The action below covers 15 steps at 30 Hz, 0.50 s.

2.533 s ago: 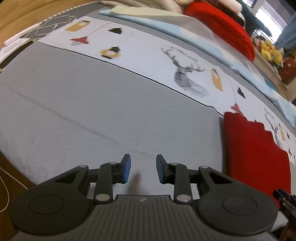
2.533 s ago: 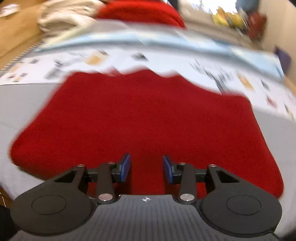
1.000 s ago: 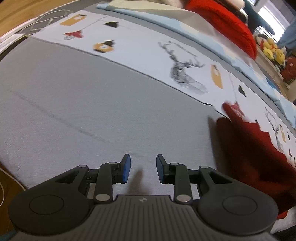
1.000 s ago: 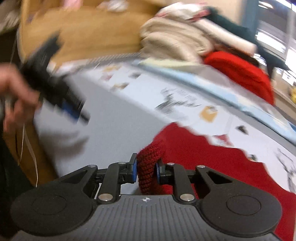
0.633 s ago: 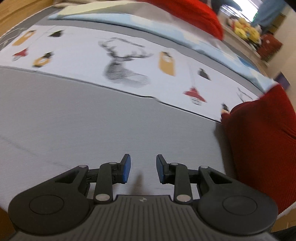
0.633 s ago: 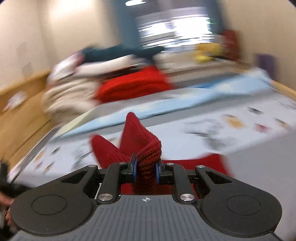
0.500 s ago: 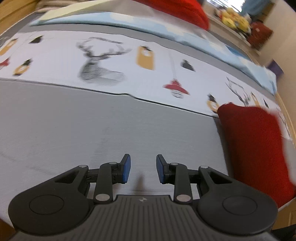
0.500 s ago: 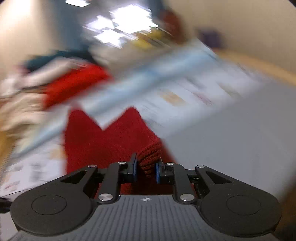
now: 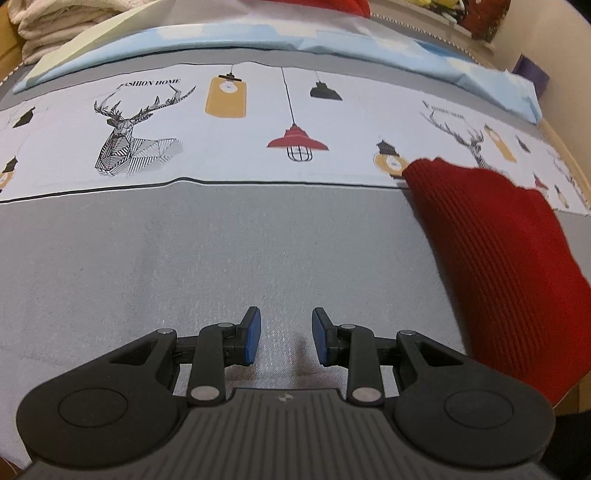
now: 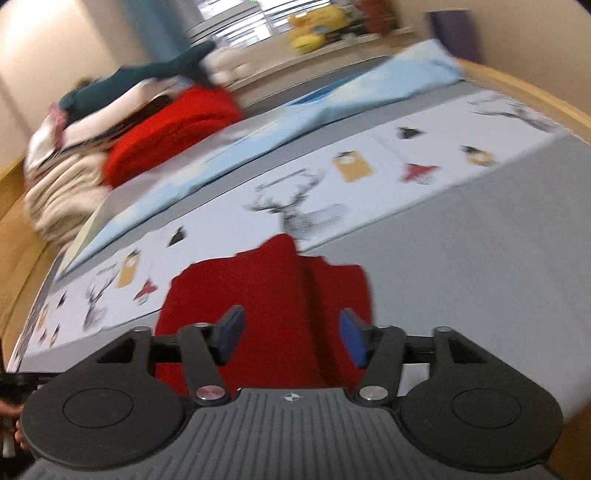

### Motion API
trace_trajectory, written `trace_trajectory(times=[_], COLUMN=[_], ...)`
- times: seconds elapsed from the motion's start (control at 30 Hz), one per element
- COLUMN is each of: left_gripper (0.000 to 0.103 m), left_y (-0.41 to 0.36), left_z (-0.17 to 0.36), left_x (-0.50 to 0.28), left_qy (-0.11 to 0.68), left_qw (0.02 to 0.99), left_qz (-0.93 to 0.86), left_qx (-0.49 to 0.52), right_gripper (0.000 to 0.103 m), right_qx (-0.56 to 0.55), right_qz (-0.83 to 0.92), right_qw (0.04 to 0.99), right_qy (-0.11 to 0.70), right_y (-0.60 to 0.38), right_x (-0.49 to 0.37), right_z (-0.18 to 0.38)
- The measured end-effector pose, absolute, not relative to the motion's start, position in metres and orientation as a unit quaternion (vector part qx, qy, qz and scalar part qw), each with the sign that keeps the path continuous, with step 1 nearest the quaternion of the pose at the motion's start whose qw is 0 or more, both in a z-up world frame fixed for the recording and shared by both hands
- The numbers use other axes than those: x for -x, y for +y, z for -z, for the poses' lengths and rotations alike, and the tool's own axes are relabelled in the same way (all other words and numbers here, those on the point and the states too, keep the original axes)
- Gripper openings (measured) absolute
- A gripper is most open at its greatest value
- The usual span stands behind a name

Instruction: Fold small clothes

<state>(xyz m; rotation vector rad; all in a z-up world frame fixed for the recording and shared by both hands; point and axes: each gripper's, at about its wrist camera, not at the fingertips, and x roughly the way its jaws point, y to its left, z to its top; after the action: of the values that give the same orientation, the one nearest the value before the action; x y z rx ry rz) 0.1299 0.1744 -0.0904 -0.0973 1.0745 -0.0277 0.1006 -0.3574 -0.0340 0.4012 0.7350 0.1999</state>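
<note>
A red knitted garment (image 10: 273,295) lies folded over on the grey bed cover (image 10: 461,266). My right gripper (image 10: 290,338) hovers just over its near part; the jaws are opening, and the cloth lies below the gap, free of the blue pads (image 10: 352,338). In the left wrist view the same red garment (image 9: 498,251) lies at the right, reaching onto the white printed band (image 9: 258,122). My left gripper (image 9: 286,341) stands partly open over bare grey cover, left of the garment, with nothing between its fingers.
A light blue sheet (image 9: 258,37) runs along the far side of the bed. Piled clothes, cream and red (image 10: 177,129), sit at the head of the bed. Plush toys (image 10: 314,27) stand on a ledge beyond. The wooden bed frame (image 10: 524,92) borders the right edge.
My right gripper carried a pinched fold of the red garment across the bed and has let it go, jaws now apart. The left gripper slid sideways toward the garment, keeping the same gap.
</note>
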Motion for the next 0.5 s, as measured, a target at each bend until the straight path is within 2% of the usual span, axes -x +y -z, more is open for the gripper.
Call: trace_trajectory(times=[0.3, 0.5], left_gripper=[0.034, 0.034], left_y=[0.173, 0.172], left_z=[0.099, 0.1], left_x=[-0.124, -0.128], left_qy=[0.523, 0.523], left_qw=[0.852, 0.852], left_qz=[-0.002, -0.005], left_qx=[0.009, 0.003], right_gripper=[0.064, 0.06], right_qx=[-0.25, -0.236], right_qz=[-0.11, -0.106], right_qw=[0.842, 0.849], right_qy=[0.465, 0.461], right_y=[-0.332, -0.315], right_x=[-0.193, -0.21], right_z=[0.101, 0.102])
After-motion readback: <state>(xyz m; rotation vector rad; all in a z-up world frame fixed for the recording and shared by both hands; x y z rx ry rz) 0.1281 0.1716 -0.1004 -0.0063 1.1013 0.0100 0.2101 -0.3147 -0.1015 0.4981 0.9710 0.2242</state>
